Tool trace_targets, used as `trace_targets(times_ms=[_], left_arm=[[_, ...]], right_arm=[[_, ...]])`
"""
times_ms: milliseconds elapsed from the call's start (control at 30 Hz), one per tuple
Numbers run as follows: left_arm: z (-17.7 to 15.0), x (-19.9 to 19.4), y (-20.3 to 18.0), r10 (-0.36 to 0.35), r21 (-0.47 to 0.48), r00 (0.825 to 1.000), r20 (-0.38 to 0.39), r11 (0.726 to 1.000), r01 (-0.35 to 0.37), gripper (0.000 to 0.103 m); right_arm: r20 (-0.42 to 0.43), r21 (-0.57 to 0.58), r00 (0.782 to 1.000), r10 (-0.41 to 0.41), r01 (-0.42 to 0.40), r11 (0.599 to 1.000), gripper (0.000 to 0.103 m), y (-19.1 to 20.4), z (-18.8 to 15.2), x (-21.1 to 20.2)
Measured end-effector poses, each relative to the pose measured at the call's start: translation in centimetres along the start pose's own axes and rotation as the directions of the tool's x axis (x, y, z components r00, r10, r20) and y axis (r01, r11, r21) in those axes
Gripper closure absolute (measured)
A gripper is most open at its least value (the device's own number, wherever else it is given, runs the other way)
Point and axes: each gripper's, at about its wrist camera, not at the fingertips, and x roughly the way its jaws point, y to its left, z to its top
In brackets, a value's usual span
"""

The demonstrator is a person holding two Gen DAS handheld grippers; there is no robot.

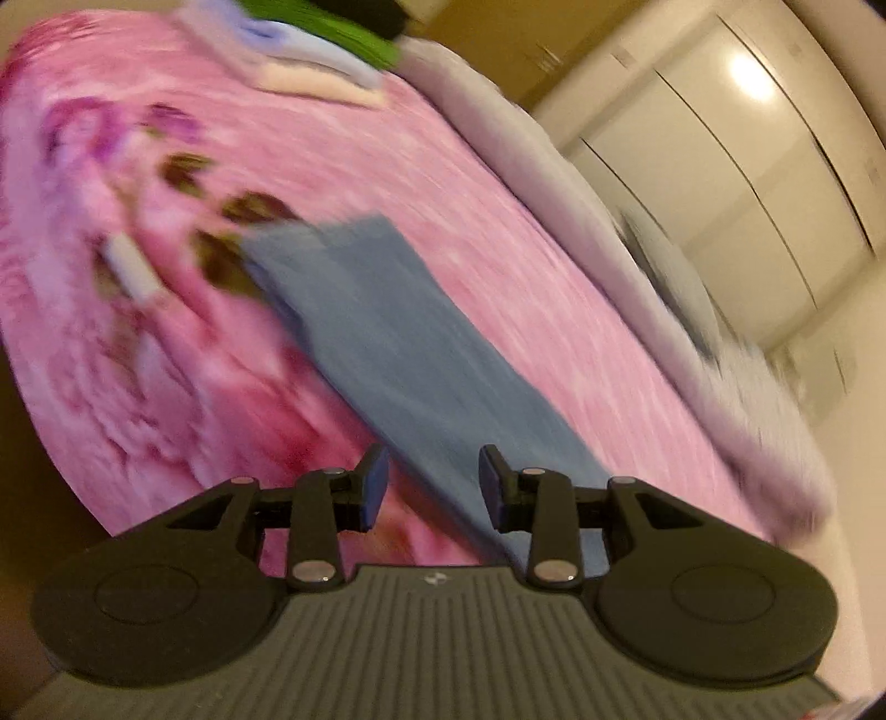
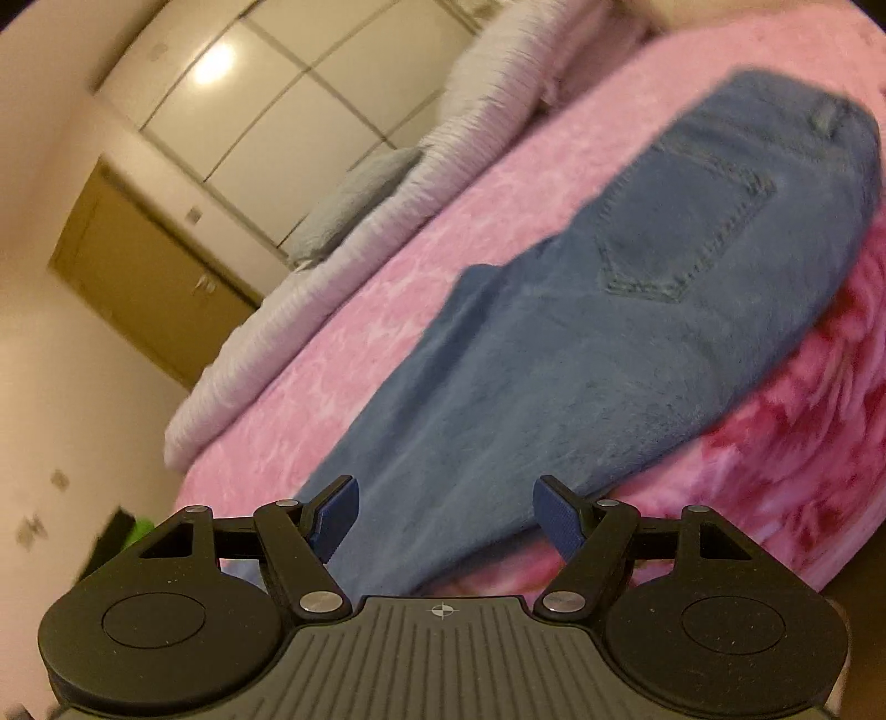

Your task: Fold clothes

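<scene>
Blue jeans (image 1: 398, 343) lie flat and lengthwise folded on a pink floral blanket (image 1: 166, 360). In the right wrist view the jeans (image 2: 581, 360) show a back pocket (image 2: 686, 232) at the far end. My left gripper (image 1: 433, 490) is open and empty, hovering above the near end of the jeans. My right gripper (image 2: 446, 518) is open and empty, just above the jeans' near end. Both views are motion-blurred.
A stack of folded clothes (image 1: 315, 50), green, lilac and cream, sits at the far end of the bed. A white quilt (image 1: 581, 183) and a grey pillow (image 2: 354, 199) lie along the bed's far side. White wardrobe doors (image 1: 747, 138) and a brown cabinet (image 2: 144, 277) stand beyond.
</scene>
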Motion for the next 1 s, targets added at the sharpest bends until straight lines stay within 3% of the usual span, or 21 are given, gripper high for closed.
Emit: trace_targets(times_ms=[100, 200, 333, 600, 867, 967, 1000], left_arm=[[2.0, 0.9, 2.6, 0.019, -0.123, 0.998, 0.055, 0.992, -0.012, 0.073], [2.8, 2.4, 4.7, 0.019, -0.248, 0.999, 0.032, 0.969, -0.011, 0.073], [2.9, 3.8, 6.0, 0.019, -0.312, 0.999, 0.038, 0.950, -0.006, 0.073], [3.3, 4.7, 4.9, 0.032, -0.286, 0.996, 0.080, 0.958, -0.008, 0.070], [3.0, 5.3, 2.0, 0.078, -0.122, 0.990, 0.119, 0.991, -0.063, 0.070], [2.9, 5.5, 1.0, 0.090, -0.052, 0.986, 0.142, 0.995, -0.083, 0.099], [2.9, 5.6, 0.7, 0.093, -0.029, 0.984, 0.149, 0.996, -0.090, 0.099]], right_arm=[[-0.007, 0.051, 1.000, -0.024, 0.024, 0.998, 0.030, -1.2, 0.9, 1.1], [-0.008, 0.055, 0.999, -0.050, 0.051, 0.997, 0.030, -1.5, 1.6, 1.9], [-0.010, 0.045, 0.998, -0.068, 0.069, 0.997, 0.030, -1.5, 2.3, 2.8], [-0.011, 0.006, 0.996, -0.090, 0.090, 0.996, 0.030, -1.2, 2.1, 4.4], [-0.006, -0.002, 0.996, -0.087, 0.087, 0.996, 0.030, -1.5, 2.3, 4.8], [-0.003, -0.005, 0.996, -0.089, 0.089, 0.996, 0.030, -1.6, 2.4, 4.9], [-0.002, -0.011, 0.996, -0.094, 0.094, 0.996, 0.030, -1.5, 2.5, 4.9]])
